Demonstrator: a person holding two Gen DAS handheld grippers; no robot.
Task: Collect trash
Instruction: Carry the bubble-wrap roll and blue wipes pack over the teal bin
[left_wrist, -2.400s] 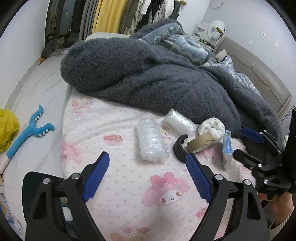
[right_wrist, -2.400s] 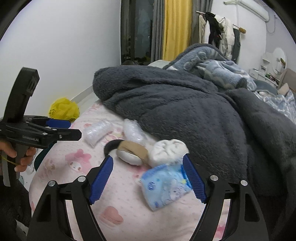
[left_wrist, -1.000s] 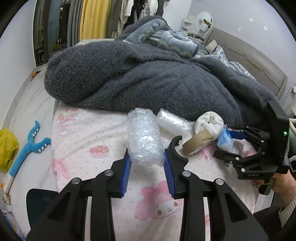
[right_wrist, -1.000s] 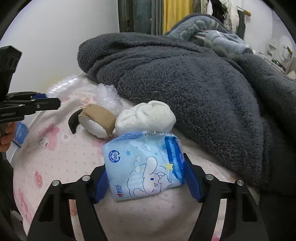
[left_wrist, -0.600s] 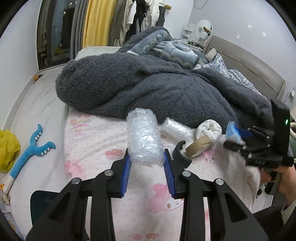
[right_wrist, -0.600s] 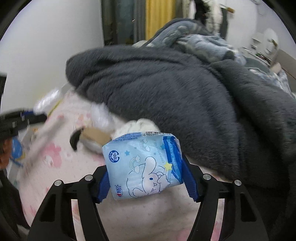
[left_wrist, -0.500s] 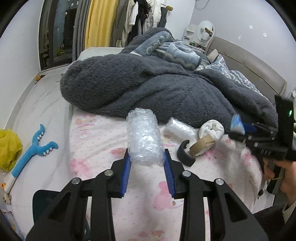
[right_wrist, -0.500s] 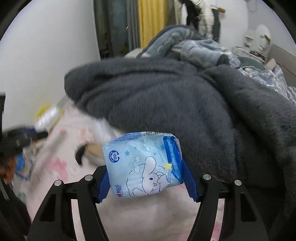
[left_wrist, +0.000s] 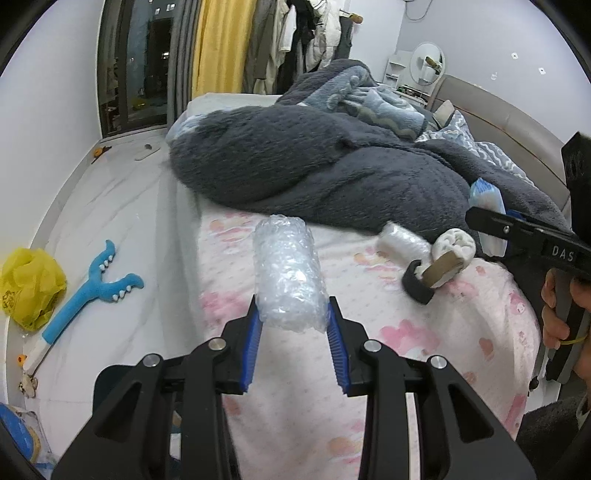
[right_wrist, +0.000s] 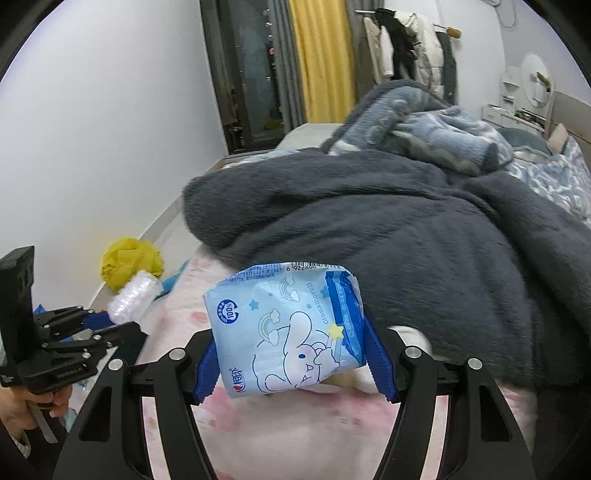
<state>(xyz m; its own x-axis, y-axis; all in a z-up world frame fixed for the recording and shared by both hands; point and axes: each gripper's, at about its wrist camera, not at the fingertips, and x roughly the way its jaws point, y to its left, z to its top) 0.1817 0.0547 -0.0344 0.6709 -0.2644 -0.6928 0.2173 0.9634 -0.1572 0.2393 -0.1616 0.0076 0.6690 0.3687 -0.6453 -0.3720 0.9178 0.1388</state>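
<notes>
bubble-wrap roll (left_wrist: 290, 275): clear, lifted off bed; tissue pack (right_wrist: 286, 328): blue, lifted

The near part of the pink printed bed sheet (left_wrist: 373, 354) is lying bare, leaving room for a gripper between the sheet's left edge and its right edge. A bulky dark grey fleece blanket (left_wrist: 332, 173) is blocking the far side. Toward the right edge, a black tape ring (left_wrist: 415, 286), a brown tape roll (left_wrist: 443, 267), a white rolled cloth (left_wrist: 456, 242) and a small bubble-wrap roll (left_wrist: 400, 240) are crowding the passage.
</notes>
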